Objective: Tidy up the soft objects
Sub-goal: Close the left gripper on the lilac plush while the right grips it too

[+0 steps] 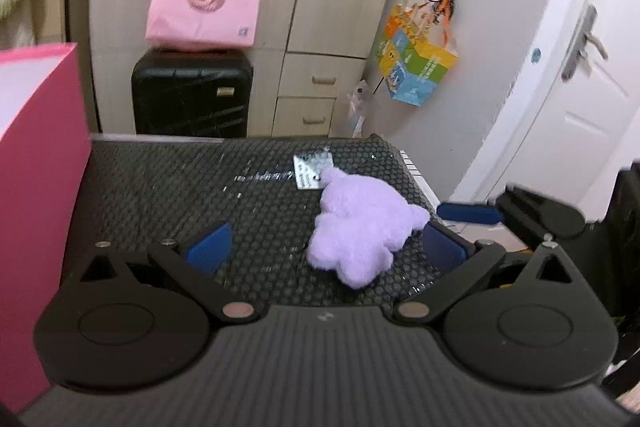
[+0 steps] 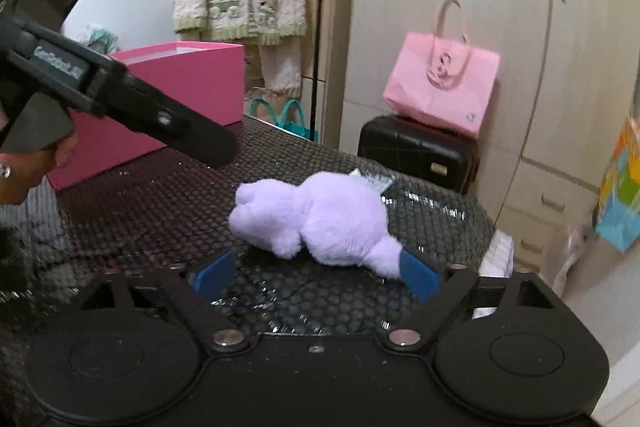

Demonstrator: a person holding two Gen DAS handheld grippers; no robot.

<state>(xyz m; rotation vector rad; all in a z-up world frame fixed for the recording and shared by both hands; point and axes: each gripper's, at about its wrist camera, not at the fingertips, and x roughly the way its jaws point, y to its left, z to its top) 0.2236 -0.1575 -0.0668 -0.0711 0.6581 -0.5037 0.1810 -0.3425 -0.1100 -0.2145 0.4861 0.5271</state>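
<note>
A fluffy purple plush toy (image 1: 362,227) lies on the black textured table (image 1: 168,195), with a silver tag (image 1: 312,169) at its far end. My left gripper (image 1: 326,247) is open, its blue pads either side of the toy's near end; the right pad (image 1: 442,247) is close to it. In the right wrist view the toy (image 2: 316,219) lies just beyond my open right gripper (image 2: 316,277), whose right pad (image 2: 418,277) touches its tail end. The left gripper's body (image 2: 120,95) hangs above the table at left. A pink open box (image 2: 176,91) stands on the table's far left.
The pink box also shows at the left edge of the left wrist view (image 1: 36,187). Beyond the table stand a black suitcase (image 1: 192,95) with a pink tote bag (image 1: 204,3) on it, a wardrobe, a white door (image 1: 580,99) and a hanging colourful bag (image 1: 416,63).
</note>
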